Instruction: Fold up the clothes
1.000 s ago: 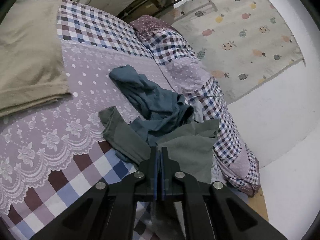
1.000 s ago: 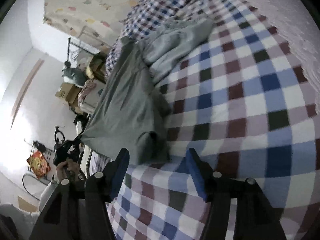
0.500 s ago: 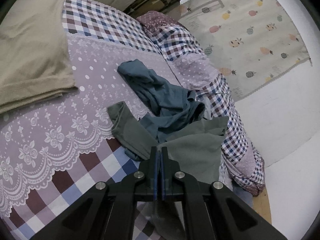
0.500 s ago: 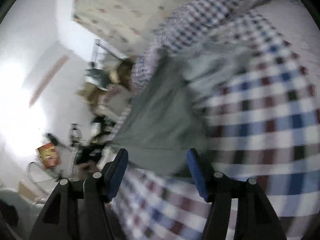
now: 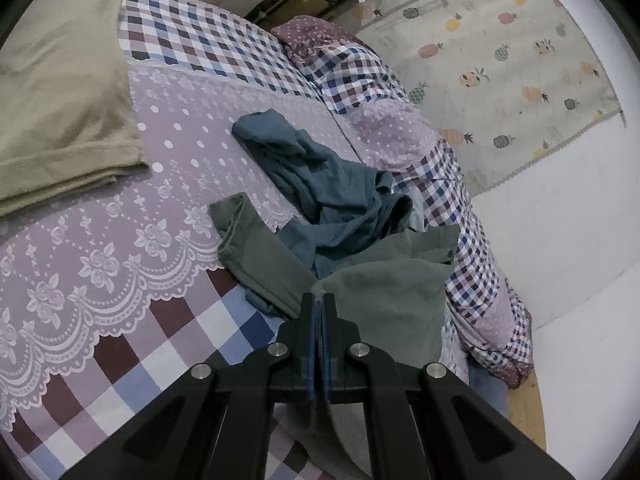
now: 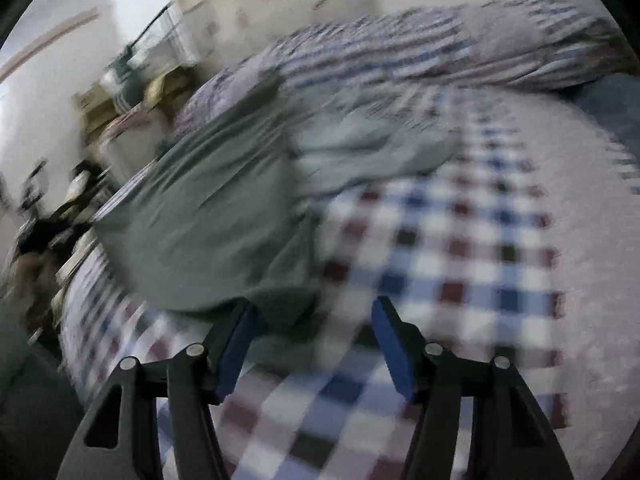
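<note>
A grey-green garment lies on the checked bedspread, one sleeve stretched toward the lace panel. My left gripper is shut on this garment's near edge, the cloth pinched between its blue pads. A crumpled blue garment lies just beyond it. In the blurred right wrist view the same grey-green garment spreads to the left, and my right gripper stands open at its near corner, with the cloth's edge reaching between the blue fingers.
A folded tan cloth rests at the far left of the bed. A rolled checked quilt runs along the bed's right side by the wall with a pineapple-print curtain. Boxes and clutter stand beyond the bed.
My left gripper has stayed shut on the grey-green garment while the view shifted slightly. My right gripper has swung fast, the view turning toward the quilt, and stays open by the garment's corner.
</note>
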Demonstrator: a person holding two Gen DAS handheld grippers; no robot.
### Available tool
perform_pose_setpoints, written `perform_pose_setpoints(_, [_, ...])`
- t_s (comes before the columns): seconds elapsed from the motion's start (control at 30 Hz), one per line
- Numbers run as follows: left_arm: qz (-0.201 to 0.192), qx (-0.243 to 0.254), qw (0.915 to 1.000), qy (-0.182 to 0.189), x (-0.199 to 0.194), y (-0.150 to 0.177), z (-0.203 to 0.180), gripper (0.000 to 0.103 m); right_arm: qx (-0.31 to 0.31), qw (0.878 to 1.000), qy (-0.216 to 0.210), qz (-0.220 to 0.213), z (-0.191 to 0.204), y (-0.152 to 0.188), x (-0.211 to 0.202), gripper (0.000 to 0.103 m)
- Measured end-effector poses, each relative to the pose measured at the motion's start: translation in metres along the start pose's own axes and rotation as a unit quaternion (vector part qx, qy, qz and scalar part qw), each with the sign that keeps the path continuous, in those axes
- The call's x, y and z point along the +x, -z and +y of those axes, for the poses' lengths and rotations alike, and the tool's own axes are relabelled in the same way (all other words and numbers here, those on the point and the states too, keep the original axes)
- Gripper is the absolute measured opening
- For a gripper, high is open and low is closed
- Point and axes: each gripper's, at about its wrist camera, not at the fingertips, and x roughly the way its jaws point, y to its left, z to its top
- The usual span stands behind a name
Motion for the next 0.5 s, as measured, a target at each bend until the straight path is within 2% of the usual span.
perform_pose_setpoints(0.13, [0.0, 0.0, 1.0, -0.003, -0.001, -0.002, 0.003, 0.001, 0.078, 0.994, 0.036, -0.066, -0.033, -0.01, -0.031, 0.063])
perform_pose_setpoints(0.23, [0.002, 0.0, 1.0, -0.005, -0.001, -0.002, 0.004, 0.001, 0.133, 0.986, 0.048, -0.083, -0.056, -0.015, -0.043, 0.065])
perform_pose_setpoints(0.37, [0.004, 0.0, 1.0, -0.005, -0.001, -0.002, 0.003, 0.001, 0.164, 0.985, -0.045, -0.025, -0.062, -0.013, -0.028, 0.065])
perform_pose_setpoints(0.5, [0.006, 0.002, 1.0, -0.002, 0.0, 0.0, 0.001, 0.001, 0.189, 0.973, -0.128, 0.014, -0.055, -0.006, -0.013, 0.064])
